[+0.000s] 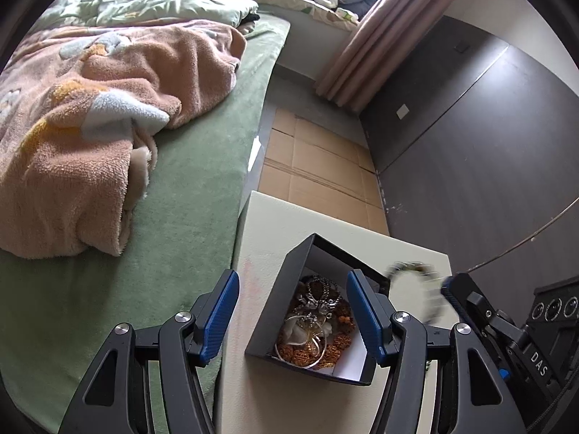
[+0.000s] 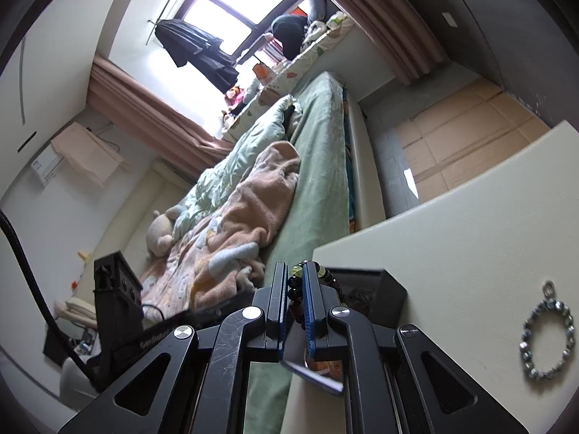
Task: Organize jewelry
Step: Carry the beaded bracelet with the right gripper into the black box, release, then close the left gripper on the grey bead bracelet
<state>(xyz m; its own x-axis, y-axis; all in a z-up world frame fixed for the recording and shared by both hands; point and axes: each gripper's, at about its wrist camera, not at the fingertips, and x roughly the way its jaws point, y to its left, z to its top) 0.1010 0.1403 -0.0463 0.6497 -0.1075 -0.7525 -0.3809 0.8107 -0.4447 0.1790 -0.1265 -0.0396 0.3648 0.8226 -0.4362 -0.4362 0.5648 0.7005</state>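
A black jewelry box (image 1: 289, 303) stands open on a cream bedside table (image 1: 267, 217), with orange beads, silver pieces and a bangle (image 1: 311, 325) inside. My left gripper (image 1: 293, 318) is open, its blue fingers on either side of the box. My right gripper (image 2: 292, 289) is shut on a beaded bracelet (image 2: 318, 269), held above the box (image 2: 376, 289). In the left wrist view that bracelet (image 1: 409, 269) is a blurred ring at the right gripper's tip. A silver bead bracelet (image 2: 546, 336) lies on the table at the right.
A bed with a green sheet (image 1: 202, 181) and a pink fleece blanket (image 1: 90, 126) lies left of the table. Cardboard (image 1: 318, 166) covers the floor beyond it. A dark wall panel (image 1: 470, 144) and a pink curtain (image 1: 365, 54) are at the right.
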